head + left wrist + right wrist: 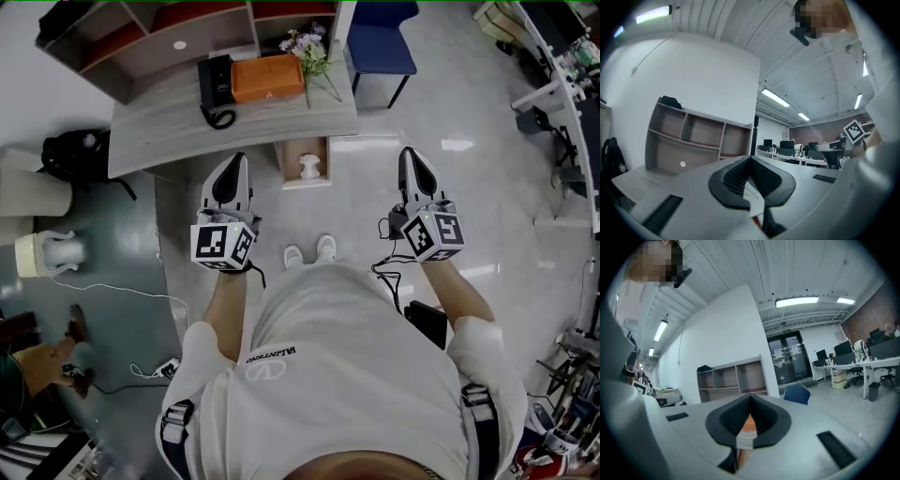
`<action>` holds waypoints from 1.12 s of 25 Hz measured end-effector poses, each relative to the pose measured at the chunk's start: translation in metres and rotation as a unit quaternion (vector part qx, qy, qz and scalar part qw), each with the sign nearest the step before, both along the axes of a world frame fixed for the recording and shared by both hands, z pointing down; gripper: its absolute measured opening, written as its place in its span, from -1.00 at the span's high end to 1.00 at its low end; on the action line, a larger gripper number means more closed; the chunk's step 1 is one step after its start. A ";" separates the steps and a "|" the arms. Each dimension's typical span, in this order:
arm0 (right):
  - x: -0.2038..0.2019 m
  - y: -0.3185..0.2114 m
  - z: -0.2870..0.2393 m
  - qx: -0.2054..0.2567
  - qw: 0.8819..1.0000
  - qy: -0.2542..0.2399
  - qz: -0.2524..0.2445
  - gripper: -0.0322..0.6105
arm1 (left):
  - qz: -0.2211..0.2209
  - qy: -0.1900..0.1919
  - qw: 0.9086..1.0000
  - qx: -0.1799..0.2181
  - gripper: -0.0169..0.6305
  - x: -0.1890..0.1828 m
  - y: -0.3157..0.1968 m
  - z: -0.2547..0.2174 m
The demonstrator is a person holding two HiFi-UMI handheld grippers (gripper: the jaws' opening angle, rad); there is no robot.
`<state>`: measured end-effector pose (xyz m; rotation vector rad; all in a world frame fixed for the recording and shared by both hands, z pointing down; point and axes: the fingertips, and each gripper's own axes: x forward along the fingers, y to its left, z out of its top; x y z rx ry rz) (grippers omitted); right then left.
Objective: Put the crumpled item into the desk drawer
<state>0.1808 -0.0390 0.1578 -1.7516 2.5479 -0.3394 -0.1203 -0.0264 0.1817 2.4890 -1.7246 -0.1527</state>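
White crumpled item [307, 169] lies in the open drawer [282, 165], ahead of your claws and between them, nearer the left one. Your left claw [232, 161] is fully closed, pads meeting, with nothing gripped. Your right claw [410, 153] is likewise closed and empty. Both claws point level toward the bench [159, 131], apart from the drawer. An orange box [267, 77] sits on the bench beyond the left claw. A blue chair [380, 42] stands beyond the right claw.

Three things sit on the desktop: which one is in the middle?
The orange box, lying flat between the black telephone on its left and the flowers on its right in the head view.
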 end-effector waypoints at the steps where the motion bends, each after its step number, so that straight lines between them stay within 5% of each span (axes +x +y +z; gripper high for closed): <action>1: 0.004 0.001 -0.002 0.001 1.000 -0.003 0.003 0.90 | -0.001 -0.002 1.000 0.007 0.94 -0.001 0.001 -0.006; 28: 0.022 -0.002 -0.012 0.008 1.000 -0.021 0.014 0.91 | -0.004 -0.006 1.000 0.030 0.94 0.014 0.002 -0.022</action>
